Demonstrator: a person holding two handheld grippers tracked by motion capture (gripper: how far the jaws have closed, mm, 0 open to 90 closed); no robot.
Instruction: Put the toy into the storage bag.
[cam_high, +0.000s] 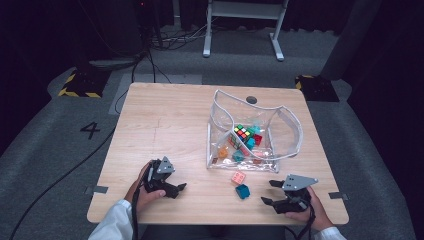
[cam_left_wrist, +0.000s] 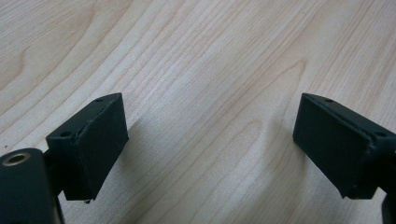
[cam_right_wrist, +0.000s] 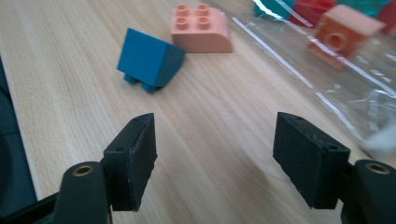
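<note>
A clear plastic pouch (cam_high: 252, 132) lies open on the table's right half, holding a Rubik's cube (cam_high: 243, 133) and several coloured bricks. Just in front of it lie a pink brick (cam_high: 238, 177) (cam_right_wrist: 201, 29) and a teal brick (cam_high: 242, 191) (cam_right_wrist: 149, 59), the teal one tipped on its side. My right gripper (cam_high: 270, 192) (cam_right_wrist: 215, 156) rests open near the front edge, a short way right of the teal brick, with nothing between its jaws. My left gripper (cam_high: 179, 189) (cam_left_wrist: 212, 144) is open over bare wood at the front left.
The light wooden table (cam_high: 165, 120) has bare room across its left half. A round cable hole (cam_high: 251, 99) sits behind the pouch. On the grey floor beyond are black cables (cam_high: 145, 60) and a white desk frame (cam_high: 245, 25).
</note>
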